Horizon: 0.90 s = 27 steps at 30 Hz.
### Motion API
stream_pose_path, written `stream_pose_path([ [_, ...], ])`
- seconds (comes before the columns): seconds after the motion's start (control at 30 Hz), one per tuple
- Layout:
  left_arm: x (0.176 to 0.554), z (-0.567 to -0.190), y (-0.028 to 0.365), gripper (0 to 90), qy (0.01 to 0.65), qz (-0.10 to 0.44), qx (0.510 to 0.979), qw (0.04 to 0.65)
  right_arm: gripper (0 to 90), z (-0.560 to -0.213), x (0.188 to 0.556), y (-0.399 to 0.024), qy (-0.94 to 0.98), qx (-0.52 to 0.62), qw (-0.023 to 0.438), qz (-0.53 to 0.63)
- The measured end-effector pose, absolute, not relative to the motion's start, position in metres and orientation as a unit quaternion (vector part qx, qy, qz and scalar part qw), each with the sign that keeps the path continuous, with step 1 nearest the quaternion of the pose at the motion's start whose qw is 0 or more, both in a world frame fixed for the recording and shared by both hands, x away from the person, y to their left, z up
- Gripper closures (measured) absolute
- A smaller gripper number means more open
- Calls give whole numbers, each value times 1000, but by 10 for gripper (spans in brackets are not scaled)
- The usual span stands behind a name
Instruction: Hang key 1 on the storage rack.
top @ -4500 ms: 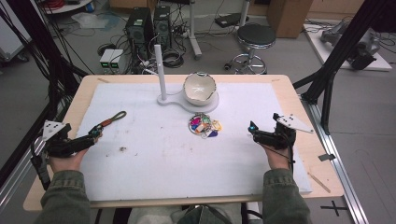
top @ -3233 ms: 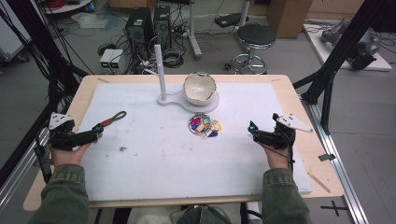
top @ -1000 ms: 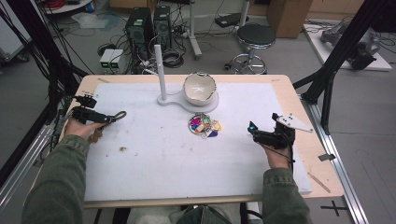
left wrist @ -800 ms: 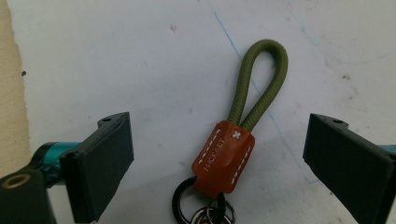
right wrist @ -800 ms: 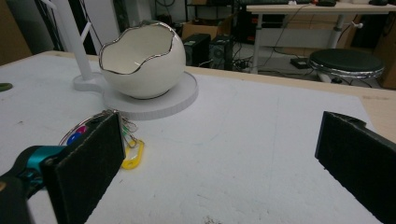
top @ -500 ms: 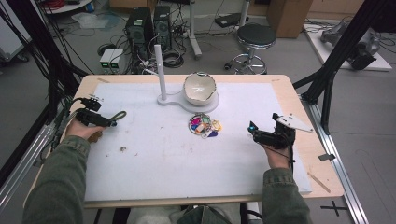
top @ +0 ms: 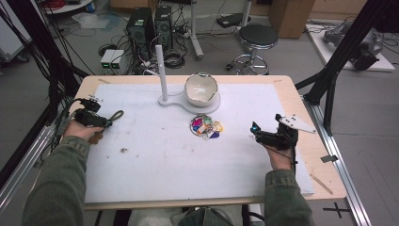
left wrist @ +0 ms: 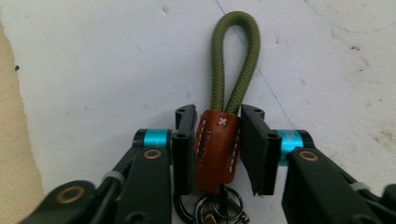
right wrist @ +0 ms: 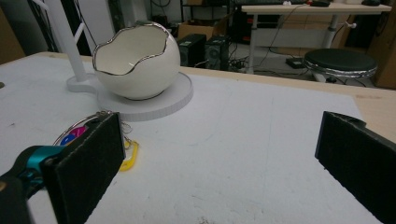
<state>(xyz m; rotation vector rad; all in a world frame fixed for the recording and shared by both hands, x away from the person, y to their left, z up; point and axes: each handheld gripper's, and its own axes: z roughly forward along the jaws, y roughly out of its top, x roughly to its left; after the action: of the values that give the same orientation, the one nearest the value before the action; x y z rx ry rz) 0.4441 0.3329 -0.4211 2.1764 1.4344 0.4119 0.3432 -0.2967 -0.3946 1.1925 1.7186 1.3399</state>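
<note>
A keychain with an olive-green cord loop and a brown leather tab lies at the left of the white mat. My left gripper has just been closing and now has both pads pressed on the leather tab, with metal rings showing below it. In the high view the left gripper sits at the cord. My right gripper rests at the mat's right side, its jaws wide apart with nothing between them.
A white eggshell-shaped bowl stands on a round white base with an upright post at the back centre. A bunch of coloured key tags lies in front of it. Bare wooden table edge borders the mat.
The left hand went from the front left of the table back to the keychain, and its jaws closed on the leather tab. The right hand has stayed still.
</note>
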Motion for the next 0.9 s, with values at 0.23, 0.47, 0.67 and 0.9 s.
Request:
stream_pose_path([
  [0.23,446,-419,345,719,556,94,775,284,5,-394,343,-297,655,454,323,511],
  [0.47,443,-411,349,729,563,79,767,297,5,-394,343,-296,654,454,322,512],
  [0.67,440,-403,350,729,573,79,760,295,5,-394,342,-296,654,454,321,513],
  [0.9,432,-389,353,729,584,104,745,307,5,-394,343,-297,652,456,318,516],
])
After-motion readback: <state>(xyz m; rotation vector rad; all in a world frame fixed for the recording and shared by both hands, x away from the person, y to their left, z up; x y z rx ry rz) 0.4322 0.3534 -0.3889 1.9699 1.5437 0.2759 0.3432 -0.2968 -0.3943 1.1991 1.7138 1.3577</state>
